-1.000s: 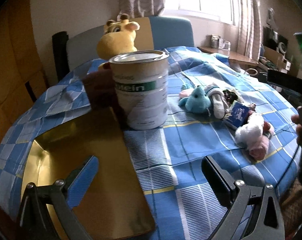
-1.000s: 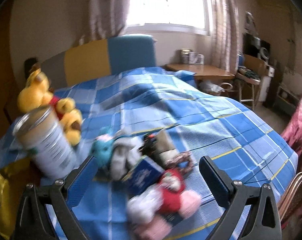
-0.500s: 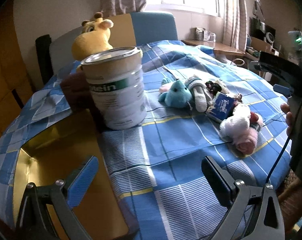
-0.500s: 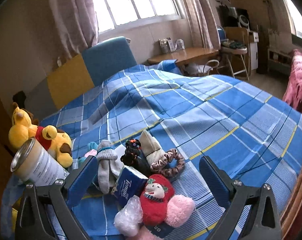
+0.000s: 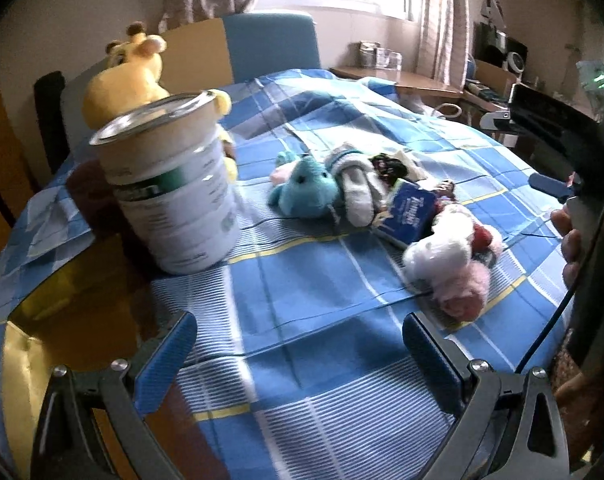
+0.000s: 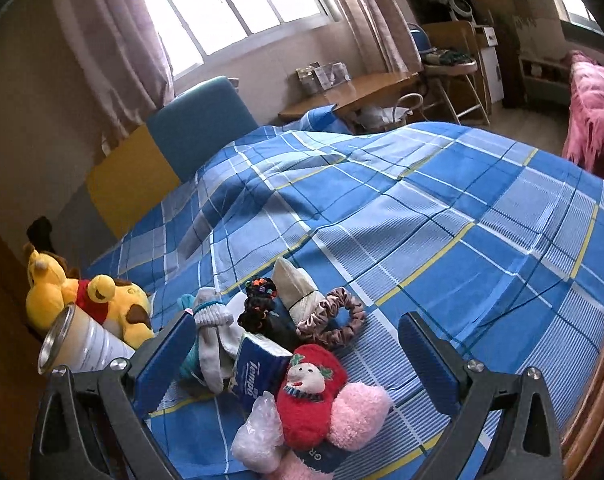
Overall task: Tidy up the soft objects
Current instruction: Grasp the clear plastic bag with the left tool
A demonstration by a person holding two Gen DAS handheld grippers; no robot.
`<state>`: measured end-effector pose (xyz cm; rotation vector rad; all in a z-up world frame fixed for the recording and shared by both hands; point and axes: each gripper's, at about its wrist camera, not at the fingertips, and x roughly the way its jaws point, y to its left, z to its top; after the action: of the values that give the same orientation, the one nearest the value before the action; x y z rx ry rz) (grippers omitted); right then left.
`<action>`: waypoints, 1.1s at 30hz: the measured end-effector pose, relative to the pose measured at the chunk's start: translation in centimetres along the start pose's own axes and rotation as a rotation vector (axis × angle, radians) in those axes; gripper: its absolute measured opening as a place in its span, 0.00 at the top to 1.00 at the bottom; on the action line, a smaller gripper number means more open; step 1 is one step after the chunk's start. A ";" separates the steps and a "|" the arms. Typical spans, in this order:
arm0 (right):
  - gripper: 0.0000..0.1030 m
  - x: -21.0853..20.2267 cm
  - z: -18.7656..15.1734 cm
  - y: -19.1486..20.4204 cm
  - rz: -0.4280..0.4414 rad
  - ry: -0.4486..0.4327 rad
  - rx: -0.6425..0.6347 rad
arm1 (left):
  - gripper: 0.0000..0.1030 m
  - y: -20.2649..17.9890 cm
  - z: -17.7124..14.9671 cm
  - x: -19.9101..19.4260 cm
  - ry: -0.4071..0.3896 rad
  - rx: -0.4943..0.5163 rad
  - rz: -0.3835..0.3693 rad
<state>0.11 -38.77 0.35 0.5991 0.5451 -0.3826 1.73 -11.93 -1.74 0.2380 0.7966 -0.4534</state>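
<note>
1. My left gripper (image 5: pixel 297 360) hangs over the near part of the bed with its jaws spread wide and nothing between them; under it lies bare blue checked bedspread (image 5: pixel 302 280).
2. To its left sits a gold tray (image 5: pixel 45 320), its inner edge running under the left finger, with a tall tin can (image 5: pixel 169 188) standing upright at the tray's far corner.
3. My right gripper (image 6: pixel 297 356) is also wide and empty, poised above the pile of soft things.
4. The pile sits near the bed's near edge: a red and pink plush doll (image 6: pixel 314 388) lies lowest, touching a crinkled clear bag (image 6: pixel 257 436) and a blue tissue pack (image 6: pixel 253 372).
5. Behind those I see grey socks (image 6: pixel 211 328), a teal plush toy (image 5: pixel 306 192), a black beaded hair tie (image 6: pixel 259 304) and a brown scrunchie (image 6: pixel 334 320), all bunched together.
6. A yellow giraffe plush (image 6: pixel 85 304) rests behind the can, near the headboard.
7. Right of the pile the bedspread runs open and flat to the far edge.
</note>
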 end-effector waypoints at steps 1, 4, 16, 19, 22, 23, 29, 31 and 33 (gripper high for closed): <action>0.00 0.0 0.0 -0.2 0.002 0.001 0.009 | 0.00 -0.2 0.2 0.3 0.006 0.002 -0.017; 0.00 0.0 0.1 -0.6 0.008 0.004 0.037 | 0.02 -0.7 0.7 1.1 0.028 0.004 -0.063; 0.00 0.2 0.3 -2.7 0.023 0.030 0.151 | 0.22 -5.4 3.9 4.4 0.045 0.102 -0.237; 0.00 0.3 0.3 -3.0 0.023 0.032 0.168 | 0.35 -7.2 5.1 5.9 0.077 0.114 -0.290; 0.00 0.5 0.3 -3.2 0.031 0.047 0.177 | 0.35 -9.0 5.6 7.5 0.105 0.136 -0.299; 0.00 0.6 0.3 -3.2 0.033 0.049 0.177 | 0.35 -9.4 5.6 8.0 0.115 0.140 -0.301; 0.00 1.0 0.3 -3.1 0.037 0.065 0.175 | 0.63 -9.3 5.3 10.0 0.155 0.070 -0.379; 0.00 1.0 0.2 -3.0 0.038 0.069 0.170 | 0.67 -7.9 5.0 9.3 0.143 0.029 -0.399; 0.02 1.1 0.2 -2.9 0.042 0.072 0.163 | 0.77 -6.3 4.5 8.3 0.131 -0.013 -0.397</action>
<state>-0.39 -41.35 -1.36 0.7823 0.5728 -0.3685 6.66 -21.61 -5.00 0.0966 0.9794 -0.8125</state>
